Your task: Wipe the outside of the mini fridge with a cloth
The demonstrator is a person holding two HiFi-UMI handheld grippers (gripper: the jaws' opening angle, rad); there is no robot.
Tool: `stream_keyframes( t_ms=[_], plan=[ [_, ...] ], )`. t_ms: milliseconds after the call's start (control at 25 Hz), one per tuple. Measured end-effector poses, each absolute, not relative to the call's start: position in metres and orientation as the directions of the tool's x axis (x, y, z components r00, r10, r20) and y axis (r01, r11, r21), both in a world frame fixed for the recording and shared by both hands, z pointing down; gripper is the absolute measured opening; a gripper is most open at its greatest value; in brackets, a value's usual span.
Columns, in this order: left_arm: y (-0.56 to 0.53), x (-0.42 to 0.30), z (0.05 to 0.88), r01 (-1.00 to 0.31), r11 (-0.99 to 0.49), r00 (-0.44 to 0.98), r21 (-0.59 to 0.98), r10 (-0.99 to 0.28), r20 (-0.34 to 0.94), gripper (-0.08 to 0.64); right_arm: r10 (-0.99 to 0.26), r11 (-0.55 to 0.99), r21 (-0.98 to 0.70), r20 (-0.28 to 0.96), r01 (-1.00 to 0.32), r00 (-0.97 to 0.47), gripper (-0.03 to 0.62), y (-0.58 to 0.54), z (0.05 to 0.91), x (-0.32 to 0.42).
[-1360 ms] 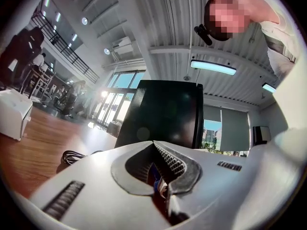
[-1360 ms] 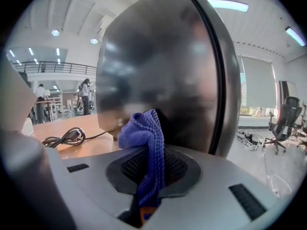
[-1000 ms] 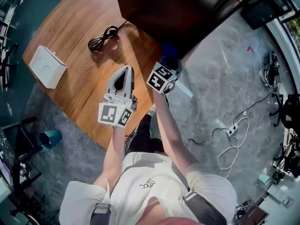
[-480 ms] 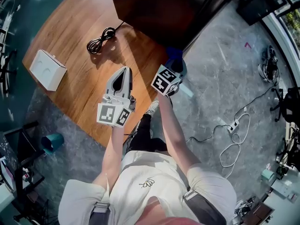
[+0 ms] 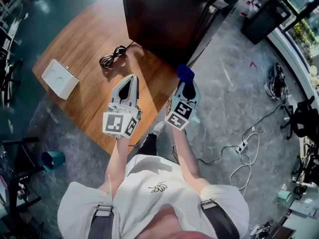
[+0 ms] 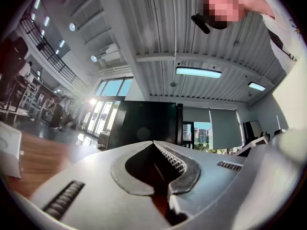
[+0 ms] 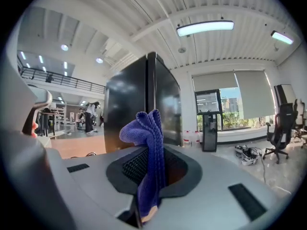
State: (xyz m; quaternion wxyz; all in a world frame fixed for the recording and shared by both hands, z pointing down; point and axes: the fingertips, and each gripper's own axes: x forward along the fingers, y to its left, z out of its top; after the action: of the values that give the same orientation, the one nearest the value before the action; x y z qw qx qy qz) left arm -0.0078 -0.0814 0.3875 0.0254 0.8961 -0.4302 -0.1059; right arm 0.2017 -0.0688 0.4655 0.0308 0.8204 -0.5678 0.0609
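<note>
The black mini fridge [image 5: 172, 21] stands on the wooden platform, with a yellow note on its top. The fridge [image 7: 139, 107] also rises ahead in the right gripper view, and the fridge [image 6: 141, 123] shows beyond the left jaws. My right gripper [image 5: 186, 82] is shut on a blue cloth [image 5: 185, 73], just short of the fridge's near corner. The cloth [image 7: 148, 152] sticks up from between the right jaws. My left gripper [image 5: 131, 78] is shut with nothing in it, over the wood to the left.
A coiled black cable [image 5: 112, 56] lies on the wooden platform [image 5: 84, 91] beside the fridge. A white box [image 5: 60, 78] sits near the platform's left edge. A power strip and white cords [image 5: 244, 151] trail on the grey floor at right. A teal bin [image 5: 52, 158] stands lower left.
Both grippers have swung to point more straight ahead; the right one with the cloth has drawn slightly back from the fridge. The head view has shifted, showing more of the fridge top.
</note>
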Motion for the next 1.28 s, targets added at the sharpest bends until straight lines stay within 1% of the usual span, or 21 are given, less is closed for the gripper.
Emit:
stream_keyframes(
  t_ms=[120, 240, 320, 400, 520, 640, 720, 960, 1120, 1280],
  plan=[
    [-0.062, -0.008, 0.356, -0.77, -0.629, 0.606, 0.107, -0.773, -0.185, 0.005, -0.956, -0.288, -0.016, 0.06, -0.958, 0.286, 0.063, -0.036, 0.414, 0.194],
    [-0.034, -0.008, 0.323, -0.75, -0.658, 0.628, 0.07, -0.741, -0.236, 0.005, -0.983, -0.184, -0.028, -0.018, -0.983, 0.185, 0.062, -0.007, 0.366, 0.181],
    [-0.019, -0.011, 0.307, -0.744, -0.666, 0.635, 0.048, -0.728, -0.257, 0.005, -0.986, -0.15, -0.037, -0.068, -0.988, 0.152, 0.062, 0.017, 0.343, 0.172],
    [-0.007, -0.016, 0.299, -0.743, -0.667, 0.635, 0.046, -0.726, -0.263, 0.005, -0.987, -0.127, -0.047, -0.092, -0.991, 0.131, 0.062, 0.043, 0.332, 0.162],
    [0.011, -0.022, 0.295, -0.746, -0.664, 0.629, 0.057, -0.729, -0.27, 0.005, -0.993, -0.076, -0.017, -0.095, -0.997, 0.077, 0.061, 0.073, 0.328, 0.143],
    [0.031, -0.02, 0.276, -0.744, -0.667, 0.616, 0.051, -0.712, -0.337, 0.005, -0.994, -0.048, 0.064, -0.102, -0.997, 0.041, 0.062, 0.086, 0.325, 0.13],
    [0.046, -0.015, 0.269, -0.739, -0.674, 0.622, 0.028, -0.697, -0.358, 0.005, -0.993, -0.031, 0.062, -0.113, -0.998, 0.024, 0.061, 0.093, 0.322, 0.124],
    [0.072, -0.02, 0.273, -0.733, -0.68, 0.64, 0.007, -0.693, -0.333, 0.005, -0.992, -0.019, 0.061, -0.127, -0.998, 0.011, 0.061, 0.111, 0.319, 0.107],
    [0.073, -0.03, 0.292, -0.738, -0.675, 0.652, 0.004, -0.714, -0.253, 0.005, -0.992, -0.029, 0.061, -0.12, -0.998, 0.022, 0.061, 0.124, 0.32, 0.101],
    [0.077, -0.03, 0.293, -0.731, -0.682, 0.657, 0.018, -0.711, -0.251, 0.005, -0.992, -0.044, 0.065, -0.121, -0.997, 0.036, 0.062, 0.132, 0.321, 0.101]
  ],
)
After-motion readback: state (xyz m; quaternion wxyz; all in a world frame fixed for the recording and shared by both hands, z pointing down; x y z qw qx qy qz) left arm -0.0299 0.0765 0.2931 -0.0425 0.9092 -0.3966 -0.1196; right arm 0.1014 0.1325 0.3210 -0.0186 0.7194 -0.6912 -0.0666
